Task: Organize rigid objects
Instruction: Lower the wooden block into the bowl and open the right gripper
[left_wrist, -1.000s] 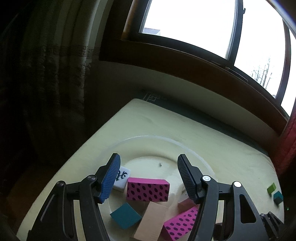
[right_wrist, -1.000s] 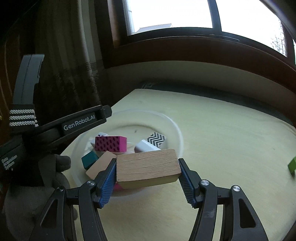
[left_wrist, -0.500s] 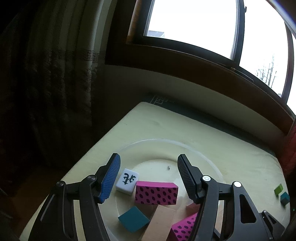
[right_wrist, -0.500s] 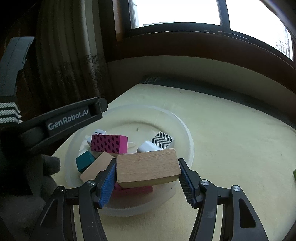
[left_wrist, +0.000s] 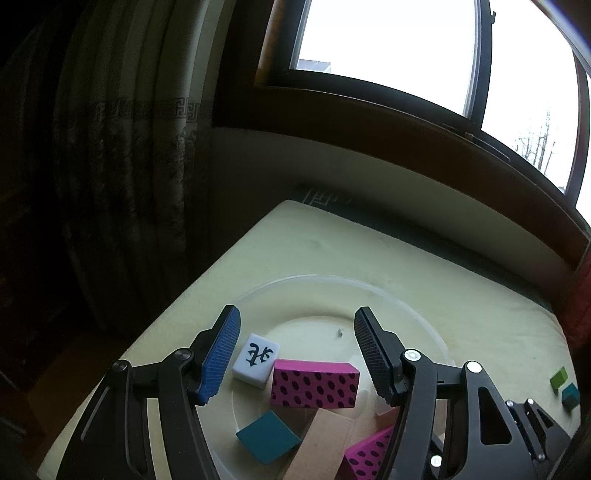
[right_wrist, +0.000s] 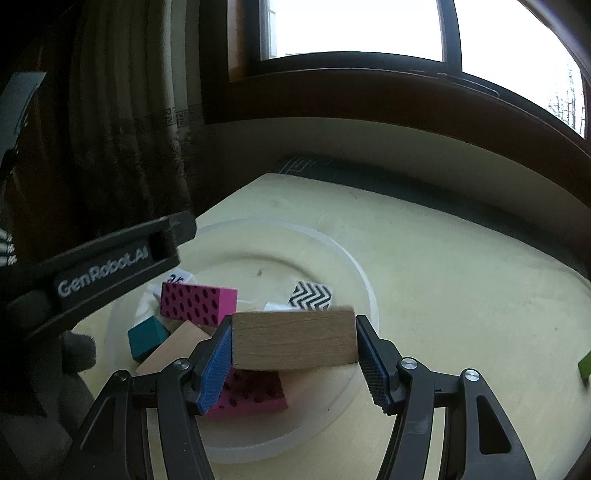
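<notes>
Plain oblong wooden block (right_wrist: 293, 339) sits clamped between the right gripper (right_wrist: 293, 363) pads, above the near rim of the round clear plastic plate (right_wrist: 364, 280). Two pink black-spotted blocks (right_wrist: 197, 302), one teal cube (right_wrist: 147, 336), one pale wood slab (right_wrist: 171, 347) and one zigzag-patterned tile (right_wrist: 309, 294) lie inside. Only the left wrist view shows clearly the white tile with a dark character (left_wrist: 256, 359); the left gripper (left_wrist: 297, 356) hangs spread apart, empty.
</notes>
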